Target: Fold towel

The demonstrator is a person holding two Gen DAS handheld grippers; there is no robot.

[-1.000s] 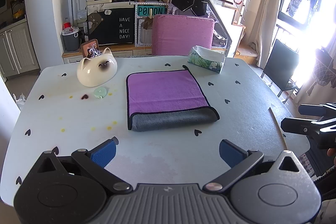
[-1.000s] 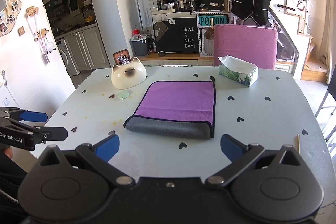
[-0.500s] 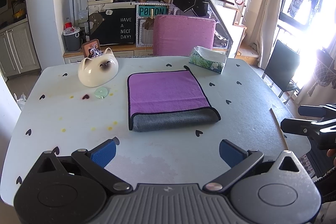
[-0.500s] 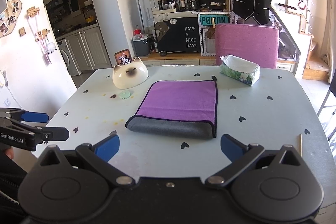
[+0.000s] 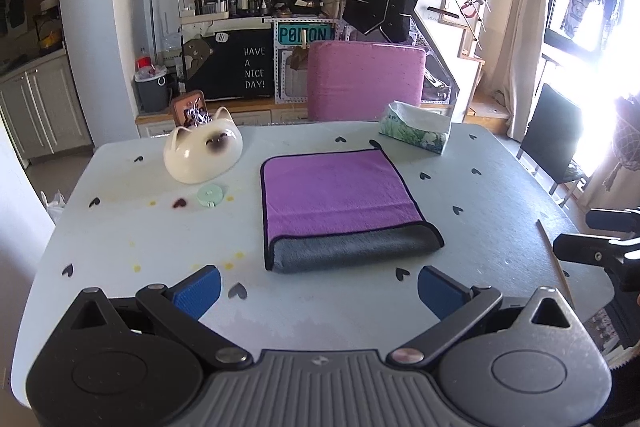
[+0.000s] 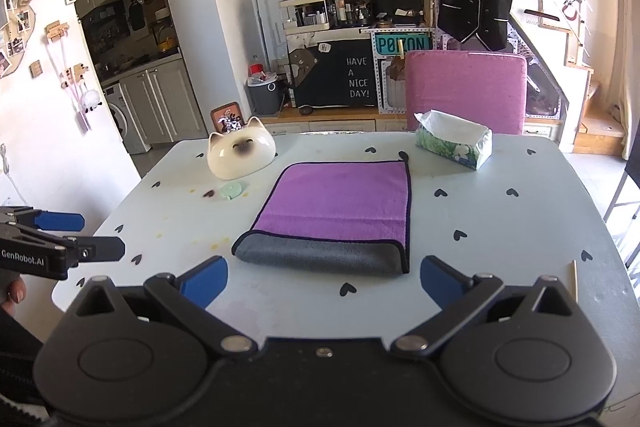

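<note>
A purple towel (image 5: pixel 336 191) with a grey underside lies folded on the pale table (image 5: pixel 120 227), its rolled grey fold edge toward me; it also shows in the right wrist view (image 6: pixel 340 203). My left gripper (image 5: pixel 318 291) is open and empty, held back from the near fold edge. My right gripper (image 6: pixel 324 279) is open and empty, also short of the fold edge. Each gripper shows in the other's view, the right one at the right edge (image 5: pixel 600 243), the left one at the left edge (image 6: pixel 80 235).
A white cat-face bowl (image 5: pixel 204 155) and a small green disc (image 5: pixel 209 195) sit left of the towel. A tissue box (image 5: pixel 416 127) stands at the back right. A thin wooden stick (image 5: pixel 554 259) lies near the right table edge. A pink chair (image 5: pixel 364 79) stands behind the table.
Both views have shifted very slightly. The towel lies as before and both grippers stay open.
</note>
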